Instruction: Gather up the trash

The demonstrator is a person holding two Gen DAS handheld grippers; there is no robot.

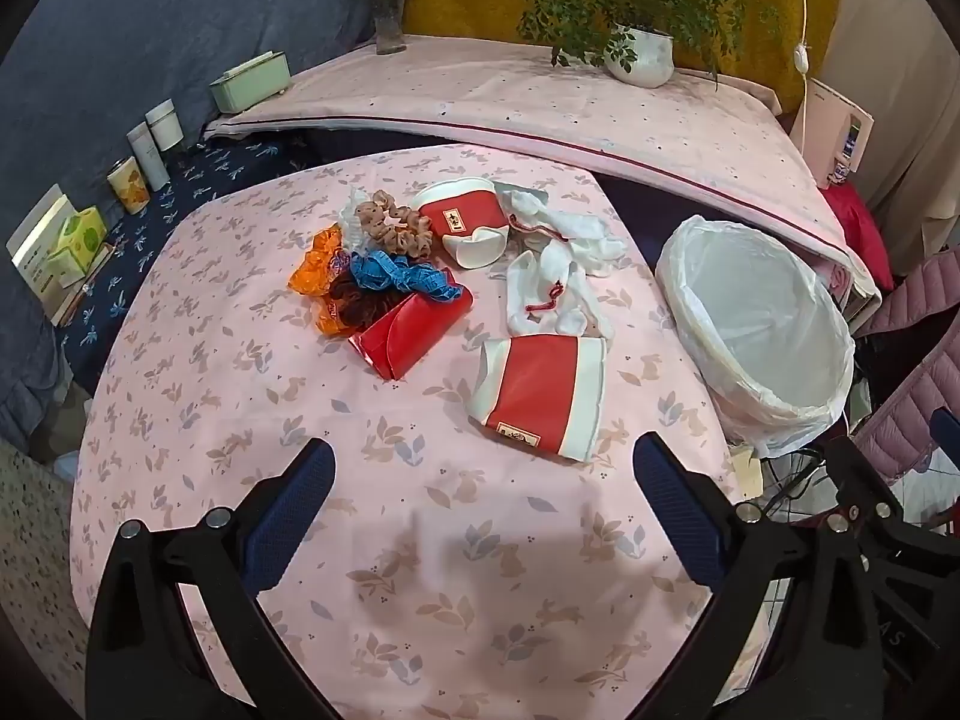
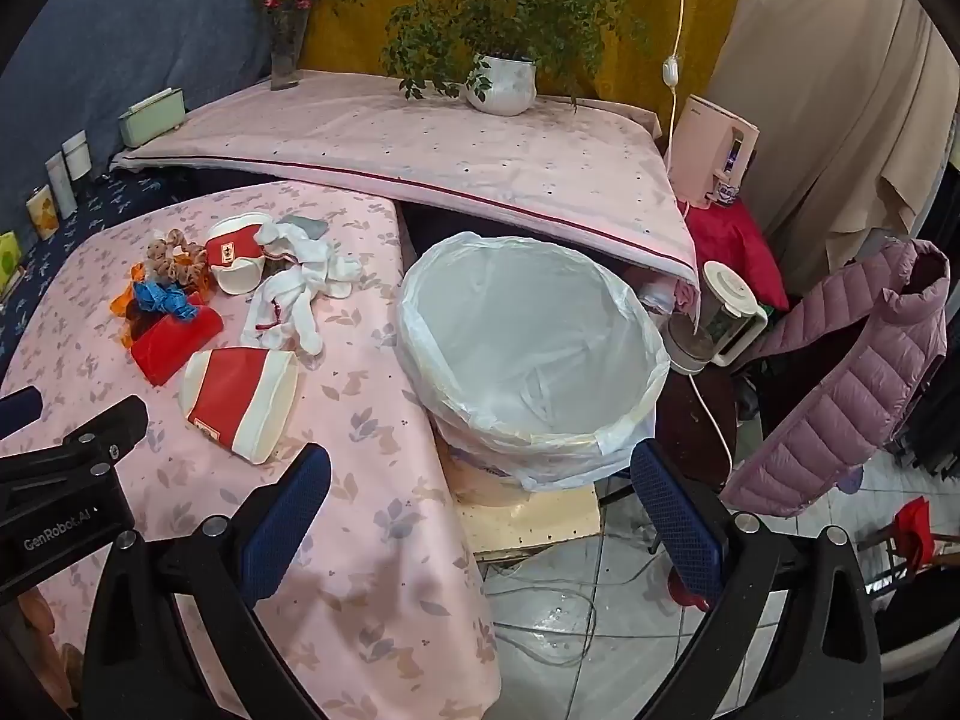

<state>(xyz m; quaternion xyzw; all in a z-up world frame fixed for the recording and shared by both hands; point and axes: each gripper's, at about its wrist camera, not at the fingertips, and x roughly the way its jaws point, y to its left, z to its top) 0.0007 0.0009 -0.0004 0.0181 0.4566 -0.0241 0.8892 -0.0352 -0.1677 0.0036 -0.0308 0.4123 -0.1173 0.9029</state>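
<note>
On the table (image 1: pixel 420 540), draped in a pink cloth printed with leaves and rabbits, the trash lay in a loose cluster toward the far side. The nearer red-and-white pouch (image 1: pixel 537 399) lay on its side, its long axis running left to right and its open mouth facing the far left. The farther red-and-white pouch (image 1: pixel 465 228) sat beyond it, mouth turned toward the camera. Between the 2 sprawled crumpled white cloth (image 1: pixel 555 267) with red cords. To the left, a red folded box (image 1: pixel 411 327) pointed diagonally, beside a blue ribbon (image 1: pixel 396 279), orange cellophane (image 1: pixel 312 276) and a tan scrunchie (image 1: pixel 390 225). The trash bin (image 2: pixel 534 336), lined with a white bag, stood just off the table's right edge, mouth up and tilted slightly toward the table. The near half of the table was open cloth. The left gripper (image 1: pixel 483 480) hovered above it, jaws wide apart with nothing between them. The right gripper (image 2: pixel 480 486) hung over the table's right edge near the bin, jaws likewise apart and holding nothing.
</note>
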